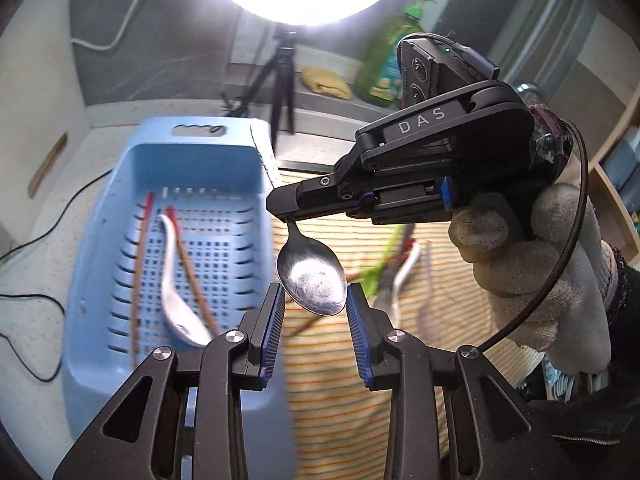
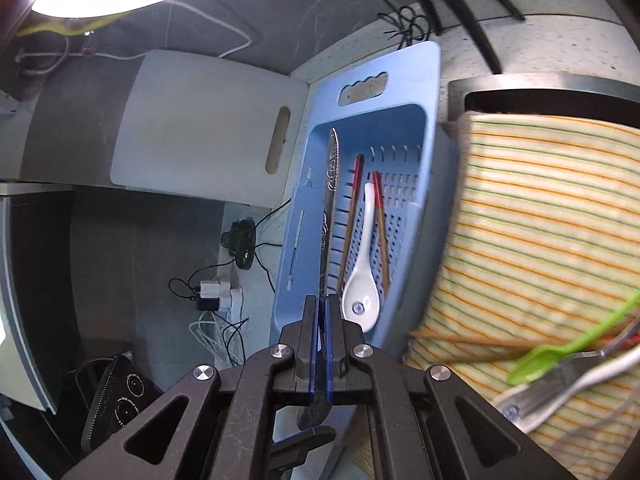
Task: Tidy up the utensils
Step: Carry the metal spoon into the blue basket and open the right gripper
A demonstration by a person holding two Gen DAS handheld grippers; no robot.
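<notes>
- Metal spoon (image 1: 311, 280): hangs bowl-down at the centre of the left wrist view, pinched by its handle in the right gripper (image 1: 280, 210). In the right wrist view its engraved handle (image 2: 331, 184) runs up from the jaws, which are clamped tight on it.
- The spoon's bowl sits between the left gripper's (image 1: 316, 312) blue pads (image 1: 357, 320). The jaws are narrowly parted; from this angle I cannot tell whether the pads touch the bowl.
- A gloved hand (image 1: 532, 264) holds the right gripper, at right of the left wrist view.
- Blue slotted basket (image 1: 100, 240): left of centre in the left wrist view, on a speckled counter (image 1: 32, 300). Inside lie a white ceramic spoon (image 2: 362, 276) and a pair of red-tipped chopsticks (image 2: 380, 216), one stick on each side of the spoon's handle.
- Striped cloth (image 2: 540, 200): just right of the basket. On it, lower right of the right wrist view, blurred: a green plastic utensil (image 2: 560, 350), a metal fork (image 2: 552, 380), a loose chopstick (image 2: 460, 340).
- Background: ring light (image 1: 308, 8) on a tripod at top; green bottle (image 1: 384, 64) at upper right; a pale cutting board (image 2: 200, 128) leans left of the basket.
</notes>
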